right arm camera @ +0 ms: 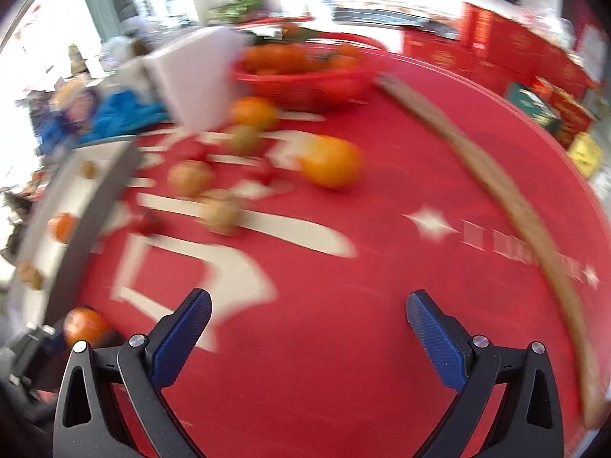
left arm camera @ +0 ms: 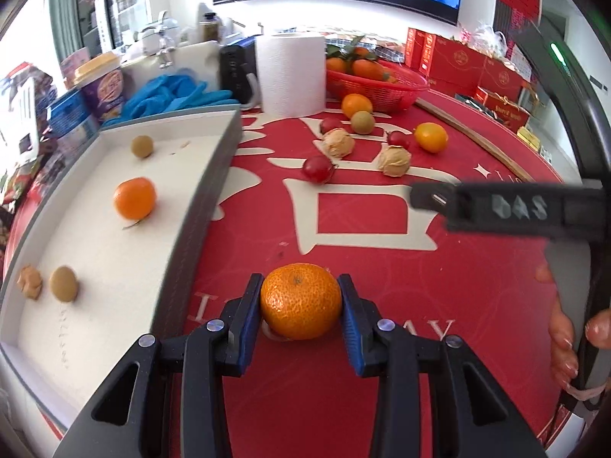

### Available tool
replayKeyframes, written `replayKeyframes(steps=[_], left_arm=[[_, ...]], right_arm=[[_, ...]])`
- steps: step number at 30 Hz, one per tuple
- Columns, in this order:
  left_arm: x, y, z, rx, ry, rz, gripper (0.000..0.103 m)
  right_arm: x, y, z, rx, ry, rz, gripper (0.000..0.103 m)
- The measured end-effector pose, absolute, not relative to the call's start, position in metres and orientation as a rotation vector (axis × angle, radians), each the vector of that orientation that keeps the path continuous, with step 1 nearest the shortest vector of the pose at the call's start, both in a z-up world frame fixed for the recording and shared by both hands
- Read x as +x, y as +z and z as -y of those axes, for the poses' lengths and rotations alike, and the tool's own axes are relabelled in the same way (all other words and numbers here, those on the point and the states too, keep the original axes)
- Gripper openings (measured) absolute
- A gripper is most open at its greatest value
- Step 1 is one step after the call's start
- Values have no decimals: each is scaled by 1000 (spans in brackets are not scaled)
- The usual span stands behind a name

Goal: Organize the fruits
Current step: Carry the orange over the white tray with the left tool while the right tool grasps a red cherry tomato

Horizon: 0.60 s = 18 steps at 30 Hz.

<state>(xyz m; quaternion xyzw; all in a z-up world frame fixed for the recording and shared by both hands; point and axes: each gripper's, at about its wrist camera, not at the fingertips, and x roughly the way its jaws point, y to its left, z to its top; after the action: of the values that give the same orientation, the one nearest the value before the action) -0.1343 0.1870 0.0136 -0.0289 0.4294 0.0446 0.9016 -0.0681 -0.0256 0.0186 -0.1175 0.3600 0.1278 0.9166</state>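
Observation:
My left gripper is shut on a mandarin, its blue pads pressing on both sides, just above the red tablecloth. Left of it stands a white tray with grey walls. In the tray lie an orange, two small brown fruits and a husked fruit. My right gripper is open with nothing between its fingers, over bare cloth. Its black body reaches in from the right in the left wrist view. The right wrist view is blurred; the held mandarin shows low on its left.
Loose fruit lies mid-table: cherry tomatoes, husked fruits, a yellow-orange fruit, an orange. Behind stand a red basket of oranges and a paper roll. A wooden stick lies along the right. A hand holds the right gripper.

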Motion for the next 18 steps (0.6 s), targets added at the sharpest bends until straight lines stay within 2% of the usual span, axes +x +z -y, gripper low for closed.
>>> replayKeyframes(steps=[8, 9, 10, 11, 13, 15, 17, 18], left_arm=[[-147, 13, -188, -61, 107, -866, 42], [-147, 13, -188, -62, 108, -866, 42], [-146, 14, -189, -65, 107, -866, 42], [-147, 14, -189, -66, 107, -864, 42], [-148, 14, -188, -66, 105, -862, 42], [-148, 14, -188, -66, 106, -861, 42], [-147, 14, -189, -63, 106, -860, 42], [-147, 14, -189, -63, 105, -859, 42]], right_arm=[[-66, 22, -55, -434, 366, -636, 103], [-67, 18, -59, -445, 371, -640, 99], [-63, 14, -65, -458, 380, -661, 88], [-57, 10, -68, -458, 387, -690, 82], [-49, 1, -67, -431, 404, -744, 61], [-51, -2, -69, -443, 395, -723, 56], [-54, -2, -70, -461, 381, -700, 32], [-53, -2, -68, -445, 393, -708, 25]])
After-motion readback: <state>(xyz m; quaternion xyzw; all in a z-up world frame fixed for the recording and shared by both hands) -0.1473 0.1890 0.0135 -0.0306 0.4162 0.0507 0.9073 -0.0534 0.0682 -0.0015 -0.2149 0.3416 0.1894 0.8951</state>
